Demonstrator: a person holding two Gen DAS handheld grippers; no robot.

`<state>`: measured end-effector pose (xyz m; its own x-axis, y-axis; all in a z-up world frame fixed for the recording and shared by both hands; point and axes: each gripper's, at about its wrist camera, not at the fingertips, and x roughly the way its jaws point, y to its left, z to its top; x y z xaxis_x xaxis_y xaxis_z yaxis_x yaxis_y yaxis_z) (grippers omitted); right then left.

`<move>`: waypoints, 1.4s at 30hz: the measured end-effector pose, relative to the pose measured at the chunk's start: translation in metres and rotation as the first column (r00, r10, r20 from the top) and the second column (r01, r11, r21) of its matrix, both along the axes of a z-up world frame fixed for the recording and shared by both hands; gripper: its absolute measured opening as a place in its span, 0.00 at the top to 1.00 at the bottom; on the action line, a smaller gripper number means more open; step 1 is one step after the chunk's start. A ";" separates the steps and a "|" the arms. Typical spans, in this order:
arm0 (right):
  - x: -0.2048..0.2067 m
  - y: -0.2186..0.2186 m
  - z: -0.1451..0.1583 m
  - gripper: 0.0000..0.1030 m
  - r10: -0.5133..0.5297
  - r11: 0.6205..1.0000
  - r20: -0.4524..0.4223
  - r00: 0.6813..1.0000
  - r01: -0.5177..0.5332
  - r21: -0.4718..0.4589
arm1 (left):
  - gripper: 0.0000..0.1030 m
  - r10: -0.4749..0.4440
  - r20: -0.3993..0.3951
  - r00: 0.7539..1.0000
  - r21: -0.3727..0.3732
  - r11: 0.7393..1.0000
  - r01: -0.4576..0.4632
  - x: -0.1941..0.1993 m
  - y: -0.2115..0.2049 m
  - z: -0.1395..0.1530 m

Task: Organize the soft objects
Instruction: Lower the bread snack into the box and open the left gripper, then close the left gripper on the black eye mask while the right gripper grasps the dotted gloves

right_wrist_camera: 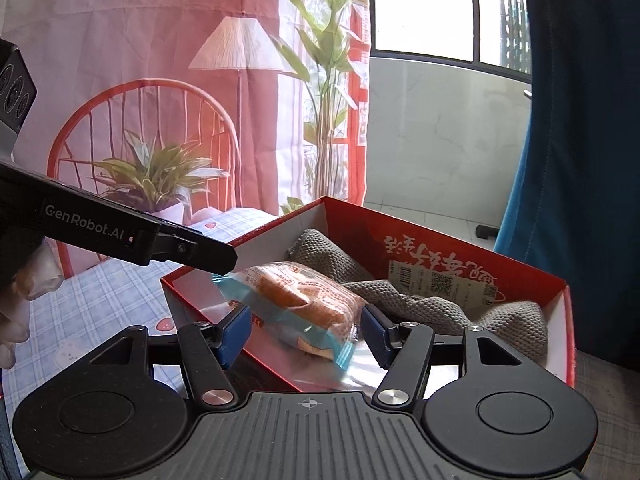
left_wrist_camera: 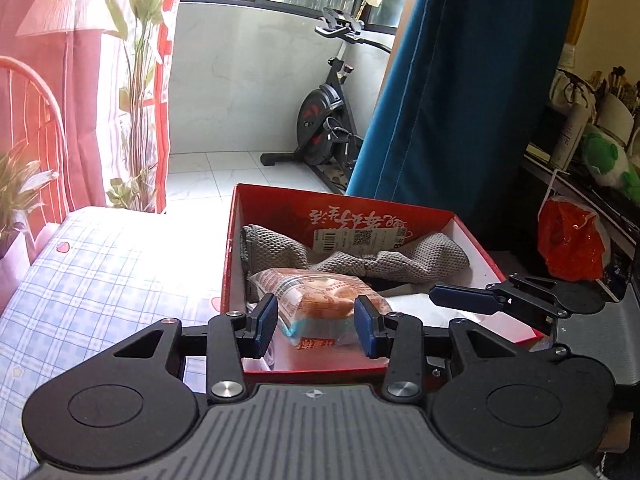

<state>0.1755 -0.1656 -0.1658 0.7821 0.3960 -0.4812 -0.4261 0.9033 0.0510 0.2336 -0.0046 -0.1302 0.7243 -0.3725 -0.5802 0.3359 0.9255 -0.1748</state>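
A red cardboard box [left_wrist_camera: 360,206] [right_wrist_camera: 440,246] stands on the bed with a grey knit cloth [left_wrist_camera: 400,264] [right_wrist_camera: 500,316] crumpled at its far end. A bread bun in a clear wrapper with teal ends [left_wrist_camera: 316,298] [right_wrist_camera: 296,300] hangs tilted over the box's near end. My left gripper [left_wrist_camera: 316,326] [right_wrist_camera: 228,260] is shut on one end of it, with both blue pads against the wrapper. My right gripper [right_wrist_camera: 306,334] [left_wrist_camera: 436,294] is open and points into the box from the right. Its tips stop short of the bun.
The box sits on a blue checked sheet [left_wrist_camera: 100,280] [right_wrist_camera: 100,300]. A printed pink curtain [right_wrist_camera: 140,60] hangs behind. A dark blue curtain [left_wrist_camera: 460,100], an exercise bike [left_wrist_camera: 324,124], an orange plastic bag [left_wrist_camera: 568,240] and a cluttered shelf with a green plush [left_wrist_camera: 604,160] are to the right.
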 end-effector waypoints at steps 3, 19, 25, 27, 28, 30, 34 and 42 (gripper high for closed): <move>-0.016 -0.013 0.003 0.46 -0.030 1.000 0.024 0.999 0.029 0.004 | 0.58 -0.017 0.010 1.000 -0.004 1.000 0.017 -0.015 -0.008 0.001; -0.110 -0.054 -0.040 0.53 -0.116 0.992 0.012 0.993 0.115 0.059 | 0.57 -0.101 -0.047 0.994 0.028 0.994 0.102 -0.078 -0.035 -0.054; -0.128 -0.060 -0.087 0.58 -0.213 0.973 -0.097 0.972 0.221 0.071 | 0.55 -0.118 -0.157 0.980 0.022 0.992 0.123 -0.081 -0.041 -0.093; -0.137 -0.059 -0.101 0.58 -0.228 0.970 -0.118 0.966 0.237 0.062 | 0.51 -0.124 -0.183 0.975 0.012 0.992 0.128 -0.085 -0.043 -0.103; -0.141 -0.057 -0.106 0.58 -0.233 0.968 -0.131 0.964 0.243 0.064 | 0.50 -0.125 -0.190 0.974 0.010 0.992 0.129 -0.087 -0.043 -0.108; -0.147 -0.055 -0.114 0.58 -0.237 0.967 -0.150 0.960 0.248 0.062 | 0.50 -0.129 -0.199 0.972 0.011 0.991 0.134 -0.090 -0.046 -0.117; -0.152 -0.052 -0.119 0.58 -0.231 0.968 -0.156 0.960 0.242 0.058 | 0.50 -0.148 -0.216 0.965 0.003 0.988 0.153 -0.093 -0.052 -0.131; -0.155 -0.053 -0.119 0.58 -0.232 0.966 -0.155 0.960 0.246 0.081 | 0.83 -0.146 -0.203 0.968 0.028 0.988 0.155 -0.098 -0.047 -0.136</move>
